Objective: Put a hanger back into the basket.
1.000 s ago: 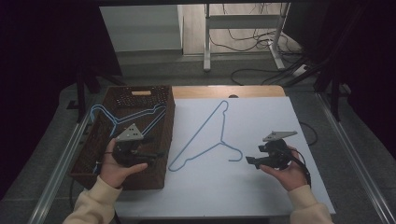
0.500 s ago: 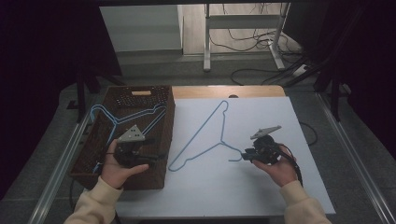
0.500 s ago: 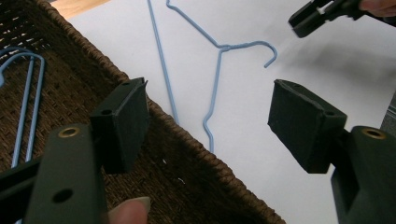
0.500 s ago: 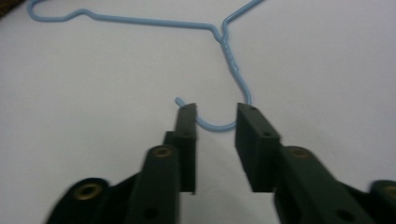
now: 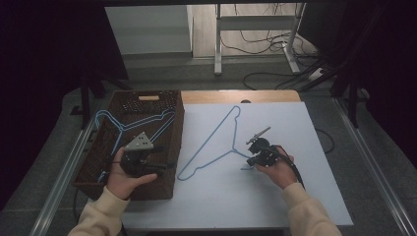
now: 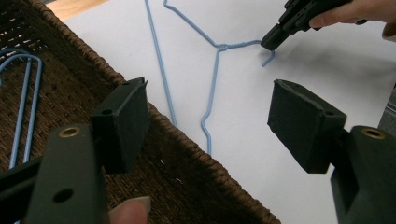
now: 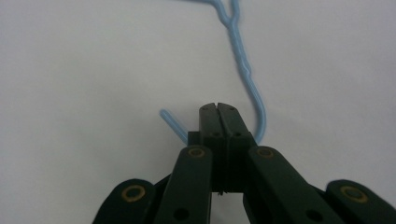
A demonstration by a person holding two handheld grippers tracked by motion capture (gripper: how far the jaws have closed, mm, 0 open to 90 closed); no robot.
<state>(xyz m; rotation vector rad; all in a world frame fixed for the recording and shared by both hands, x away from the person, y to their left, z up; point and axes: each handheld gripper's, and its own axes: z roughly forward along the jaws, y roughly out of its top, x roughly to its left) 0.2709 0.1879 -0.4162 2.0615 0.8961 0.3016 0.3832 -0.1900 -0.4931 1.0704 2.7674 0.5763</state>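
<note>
A blue wire hanger [image 5: 211, 142] lies flat on the white tabletop, its hook toward me. My right gripper [image 5: 251, 161] has just been closing and now stands shut on the hook [image 7: 259, 107]; the wire runs in at both sides of the pressed jaws. In the left gripper view the right gripper [image 6: 272, 41] pinches that hook [image 6: 267, 59] at the hanger's twisted neck. My left gripper [image 5: 164, 157] hovers over the near right part of the brown wicker basket [image 5: 147, 105], open [image 6: 210, 116] with nothing between its pads [image 6: 126, 121].
More blue hangers [image 5: 123, 123] lie inside the basket, seen also as a blue hanger loop [image 6: 25, 93] in the left gripper view. The basket's woven wall [image 6: 196, 158] runs just below the left jaws. A metal stand and cables sit on the floor beyond the table.
My right hand moved left and down to the hanger's hook, and its jaws went from wide open to shut on the wire. The left hand stayed put.
</note>
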